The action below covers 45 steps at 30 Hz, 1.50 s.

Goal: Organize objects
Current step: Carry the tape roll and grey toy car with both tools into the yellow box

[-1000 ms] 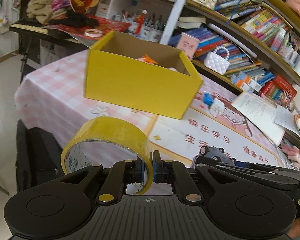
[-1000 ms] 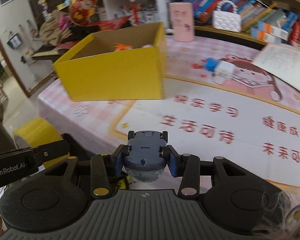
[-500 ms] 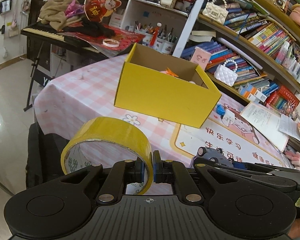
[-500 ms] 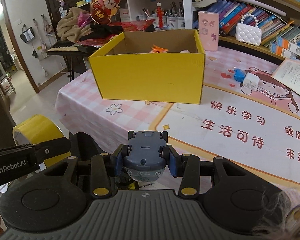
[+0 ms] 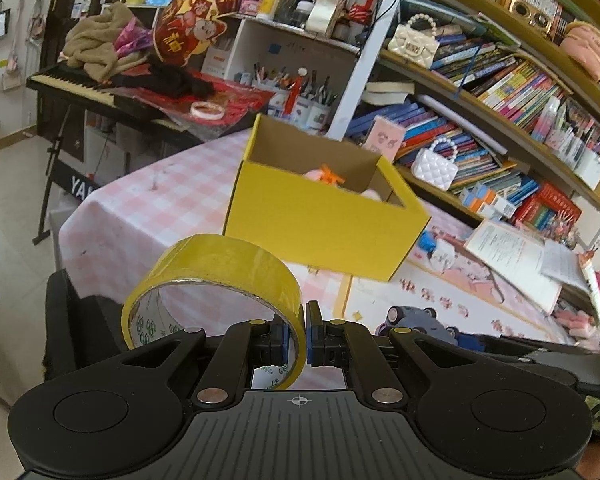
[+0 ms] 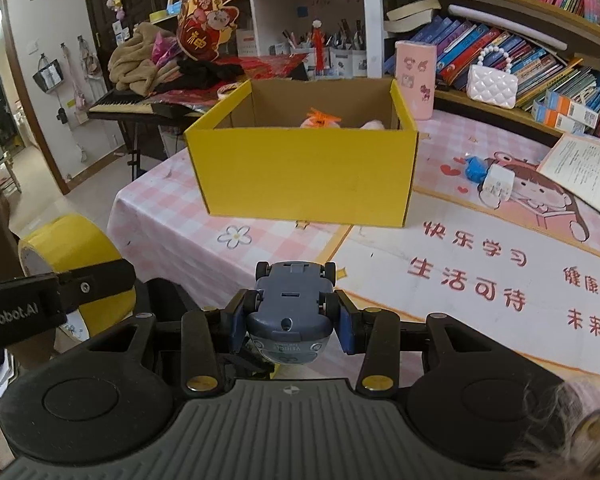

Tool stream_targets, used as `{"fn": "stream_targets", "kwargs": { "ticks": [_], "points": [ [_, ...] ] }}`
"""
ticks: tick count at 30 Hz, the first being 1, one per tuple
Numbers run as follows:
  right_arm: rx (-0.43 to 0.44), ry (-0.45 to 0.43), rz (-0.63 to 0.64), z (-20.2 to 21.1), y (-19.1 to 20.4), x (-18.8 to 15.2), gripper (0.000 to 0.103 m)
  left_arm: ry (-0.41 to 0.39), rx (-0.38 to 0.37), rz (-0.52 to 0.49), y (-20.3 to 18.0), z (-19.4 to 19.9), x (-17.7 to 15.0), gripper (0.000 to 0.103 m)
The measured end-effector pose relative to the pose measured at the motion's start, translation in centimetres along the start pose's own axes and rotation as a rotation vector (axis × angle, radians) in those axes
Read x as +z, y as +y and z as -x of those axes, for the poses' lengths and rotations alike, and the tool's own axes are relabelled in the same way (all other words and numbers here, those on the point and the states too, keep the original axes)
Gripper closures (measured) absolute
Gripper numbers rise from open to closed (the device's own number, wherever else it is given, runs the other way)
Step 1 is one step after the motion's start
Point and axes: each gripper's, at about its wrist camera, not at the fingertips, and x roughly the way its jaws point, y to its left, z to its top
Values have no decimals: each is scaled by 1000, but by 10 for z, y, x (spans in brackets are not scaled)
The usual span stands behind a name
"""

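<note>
My left gripper is shut on the rim of a yellow tape roll, held on edge in front of the table's near corner. My right gripper is shut on a grey-blue toy car, upside down with its wheels up. That car also shows at the right of the left wrist view, and the tape roll at the left of the right wrist view. An open yellow cardboard box stands on the pink checked table ahead, with a pink and orange toy inside it.
A blue and white small object and an open booklet lie right of the box on the printed mat. Bookshelves line the far side. A keyboard piled with clothes stands left. A dark chair is below the tape.
Both grippers have drawn back from the table and risen a little, so the box looks smaller and farther. Each keeps the same hold on its object.
</note>
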Motion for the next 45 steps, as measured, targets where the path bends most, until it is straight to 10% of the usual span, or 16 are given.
{"fn": "stream_targets", "kwargs": {
  "ticks": [22,45],
  "points": [
    [-53,-222,11,-44,-50,134,62,-165,-86,-43,-40,-85,128,97],
    [124,54,366,-188,-59,168,62,135,80,-37,-37,-223,127,96]
  ]
}}
